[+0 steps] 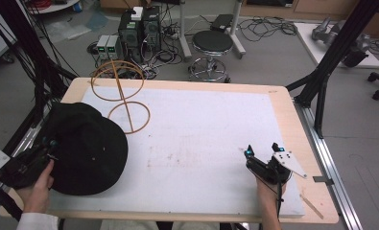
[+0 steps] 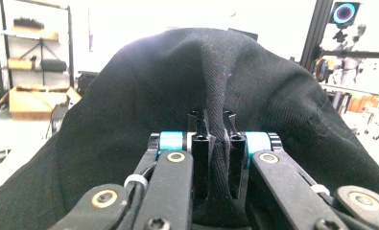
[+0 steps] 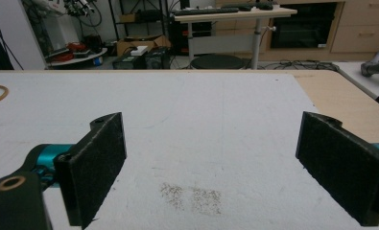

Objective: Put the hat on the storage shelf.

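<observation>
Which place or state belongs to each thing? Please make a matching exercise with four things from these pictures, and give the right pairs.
Things:
1. black hat
2. wooden ring stand
3. right gripper
4. round stool

Places or states:
a. on the floor beyond the table
b. open, with nothing between its jaws
c. pinched by the left gripper
d. at the far left corner of the table

Pairs: 1-c, 2-d, 3-b, 4-a
</observation>
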Demonstrator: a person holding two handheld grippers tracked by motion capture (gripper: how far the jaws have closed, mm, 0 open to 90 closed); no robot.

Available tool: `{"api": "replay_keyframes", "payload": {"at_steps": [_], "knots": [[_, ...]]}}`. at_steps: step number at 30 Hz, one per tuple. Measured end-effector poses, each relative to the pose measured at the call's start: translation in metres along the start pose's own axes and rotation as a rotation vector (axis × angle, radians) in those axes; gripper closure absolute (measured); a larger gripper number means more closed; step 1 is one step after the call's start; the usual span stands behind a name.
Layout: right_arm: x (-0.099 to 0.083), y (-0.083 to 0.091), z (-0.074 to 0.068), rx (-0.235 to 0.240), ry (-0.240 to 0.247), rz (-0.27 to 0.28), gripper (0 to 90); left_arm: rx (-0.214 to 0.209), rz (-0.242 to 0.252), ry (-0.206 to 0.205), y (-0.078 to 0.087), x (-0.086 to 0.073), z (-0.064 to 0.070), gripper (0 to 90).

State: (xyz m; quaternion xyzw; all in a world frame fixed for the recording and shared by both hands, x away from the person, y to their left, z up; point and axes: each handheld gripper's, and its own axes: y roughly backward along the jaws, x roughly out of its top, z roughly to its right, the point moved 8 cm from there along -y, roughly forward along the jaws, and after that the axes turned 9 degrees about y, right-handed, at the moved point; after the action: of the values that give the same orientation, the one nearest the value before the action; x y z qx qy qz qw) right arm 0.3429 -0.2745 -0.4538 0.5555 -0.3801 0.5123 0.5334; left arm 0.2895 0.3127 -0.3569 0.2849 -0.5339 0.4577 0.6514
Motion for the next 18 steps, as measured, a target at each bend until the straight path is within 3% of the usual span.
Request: {"api": "replay_keyframes", "payload": {"at_steps": [3, 8, 18], "knots": [[-0.001, 0.000, -0.001, 0.003, 0.000, -0.007, 9.4, -0.023, 0.060, -0.005, 0.004, 0.019, 0.009, 85.8], [0.000, -0.001, -0.004, 0.015, 0.011, -0.008, 9.4, -0.079, 0.138, 0.032, 0.006, 0.042, 0.020, 85.8], [0.000, -0.003, -0.006, 0.026, 0.010, -0.008, 9.4, -0.091, 0.199, -0.023, -0.008, 0.074, 0.036, 85.7]]}}
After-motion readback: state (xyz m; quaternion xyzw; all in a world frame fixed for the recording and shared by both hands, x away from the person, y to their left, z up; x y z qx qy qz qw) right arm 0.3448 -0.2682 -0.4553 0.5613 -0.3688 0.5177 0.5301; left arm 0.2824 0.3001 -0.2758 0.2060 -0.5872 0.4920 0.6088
